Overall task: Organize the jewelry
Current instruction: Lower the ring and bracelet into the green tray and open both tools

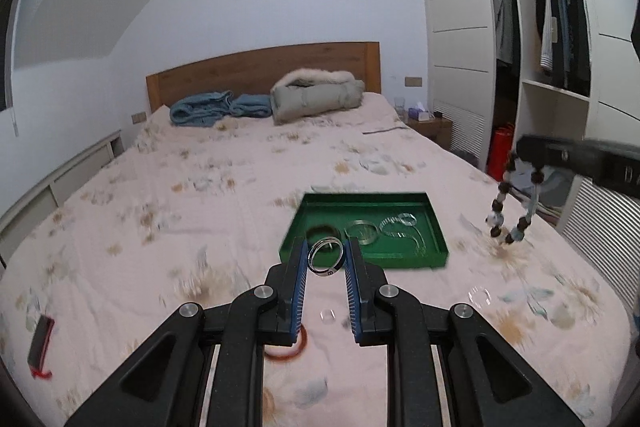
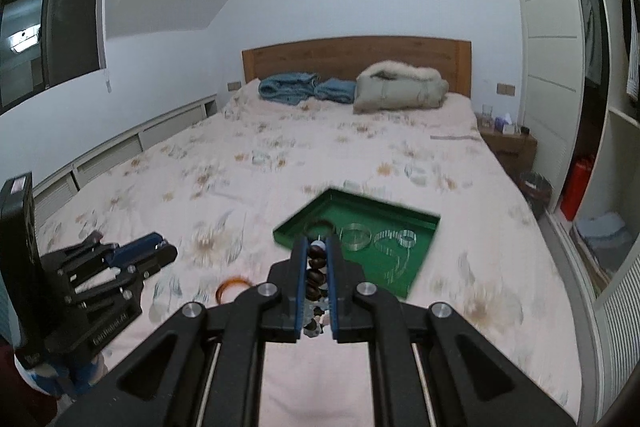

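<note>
My left gripper is shut on a silver and black bangle and holds it above the bed, just short of the green tray. The tray lies on the bed and holds a dark bangle and several clear bangles. My right gripper is shut on a bracelet of brown and pale beads. In the left wrist view the bracelet hangs from it to the right of the tray. An orange bangle and clear rings lie on the bed.
The bed has a pink flowered cover. Folded blue clothes and a beige jacket lie by the wooden headboard. An open wardrobe stands at the right. A red and black object lies at the bed's left edge.
</note>
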A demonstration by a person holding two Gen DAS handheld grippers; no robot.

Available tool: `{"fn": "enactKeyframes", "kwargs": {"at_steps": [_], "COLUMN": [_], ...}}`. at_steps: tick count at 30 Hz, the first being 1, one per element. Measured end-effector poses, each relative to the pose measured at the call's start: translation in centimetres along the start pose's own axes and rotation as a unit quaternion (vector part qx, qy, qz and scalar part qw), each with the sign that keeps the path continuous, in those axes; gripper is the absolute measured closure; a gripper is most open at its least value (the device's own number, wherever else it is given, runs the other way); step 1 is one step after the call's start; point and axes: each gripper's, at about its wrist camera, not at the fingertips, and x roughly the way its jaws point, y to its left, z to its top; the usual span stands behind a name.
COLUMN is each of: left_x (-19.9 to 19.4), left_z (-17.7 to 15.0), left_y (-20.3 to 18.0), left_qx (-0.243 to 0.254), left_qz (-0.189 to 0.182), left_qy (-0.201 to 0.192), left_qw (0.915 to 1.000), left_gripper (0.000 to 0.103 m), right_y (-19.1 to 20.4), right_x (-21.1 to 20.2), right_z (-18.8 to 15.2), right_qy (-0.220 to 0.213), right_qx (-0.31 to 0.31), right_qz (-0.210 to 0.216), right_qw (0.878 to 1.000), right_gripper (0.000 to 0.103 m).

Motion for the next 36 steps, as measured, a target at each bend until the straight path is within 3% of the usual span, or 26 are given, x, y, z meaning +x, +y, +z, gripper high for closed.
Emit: {"fn": "enactKeyframes", "kwargs": {"at_steps": [6,12,23,28,36], "left_x": [5.4,12.7,27.1,30.9,33.8], "left_z": [3.2,3.8,1.5,-1.1,-3.6], "left_y": [0.8,1.1,-2.3,-4.3,-4.1], "left_qx": [-0.002,-0.001,-0.002,0.002,-0.010], "left_qz": [0.010,0.013,-0.029,-0.043,-0.034], "left_qy": [0.004,0.038,0.127,0.162,0.199], "left_qw": [0.9999,0.9992,0.9915,0.9859,0.9793], "left_gripper": [0.084,0.084,0.084,0.084,0.084], "right_y": [-1.5,-3.5,-8.2,-10.6,-13.2], "right_x": [4.1,10.2,23.6,27.1,29.5], "right_z": [4.9,5.7,0.7,-2.5,-6.1], "right_qy": [-0.016,-0.001,0.070,0.101,0.138], "right_qx": [0.005,0.009,0.031,0.046,0.070], "right_qz": [-0.006,-0.010,-0.012,-0.018,-0.032], "right_qw": [1.000,1.000,0.997,0.994,0.988], "right_gripper": [0.095,0.095,0.095,0.095,0.095]}}
